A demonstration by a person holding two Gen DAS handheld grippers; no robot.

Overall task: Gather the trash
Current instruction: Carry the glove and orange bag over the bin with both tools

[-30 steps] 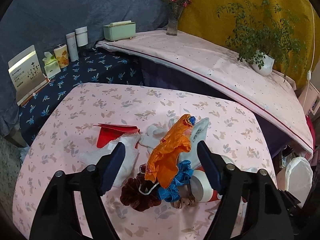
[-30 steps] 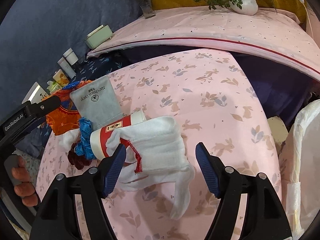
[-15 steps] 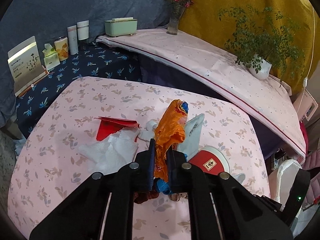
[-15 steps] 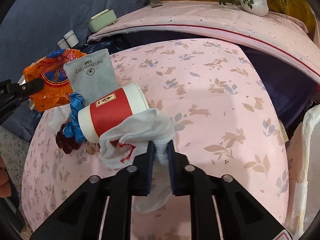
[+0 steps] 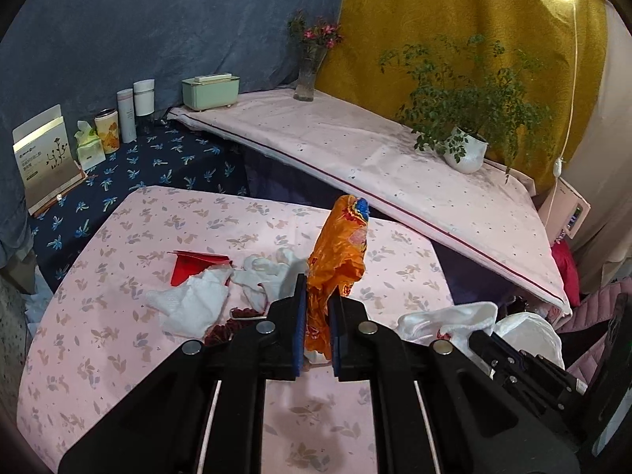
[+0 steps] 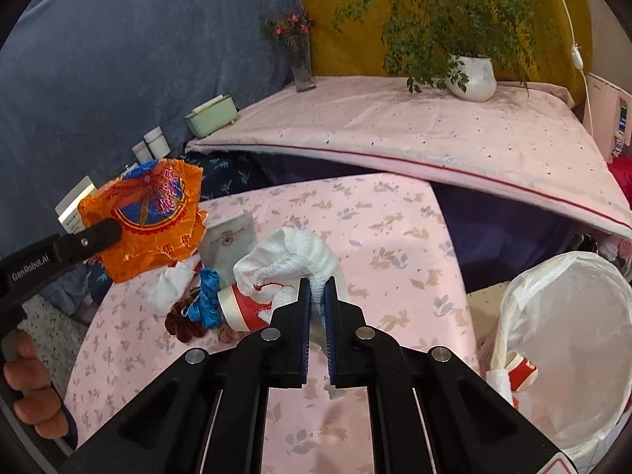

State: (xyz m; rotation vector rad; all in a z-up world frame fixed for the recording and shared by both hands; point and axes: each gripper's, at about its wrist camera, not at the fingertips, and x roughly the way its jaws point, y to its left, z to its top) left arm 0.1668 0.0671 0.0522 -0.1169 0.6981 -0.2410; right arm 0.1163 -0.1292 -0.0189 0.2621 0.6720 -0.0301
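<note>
My left gripper is shut on a crumpled orange wrapper, held up off the pink table; the right wrist view also shows this wrapper. My right gripper has its jaws closing tight on a white cloth, pads pressing it. The cloth is lifted and drapes over a red-and-white paper cup lying on its side. A blue scrunchie, a dark red scrunchie and a grey pouch lie beside the cup. White tissue and a red envelope lie further left.
A bin lined with a white bag stands off the table's right edge, with a red-and-white cup inside. Behind runs a pink-covered bench with a potted plant, a vase and a green box. A person's hand grips the left handle.
Both grippers went from open to shut, the left on the orange wrapper and the right on the white cloth. Both then rose, lifting the wrapper and the cloth; the cup is now uncovered in part.
</note>
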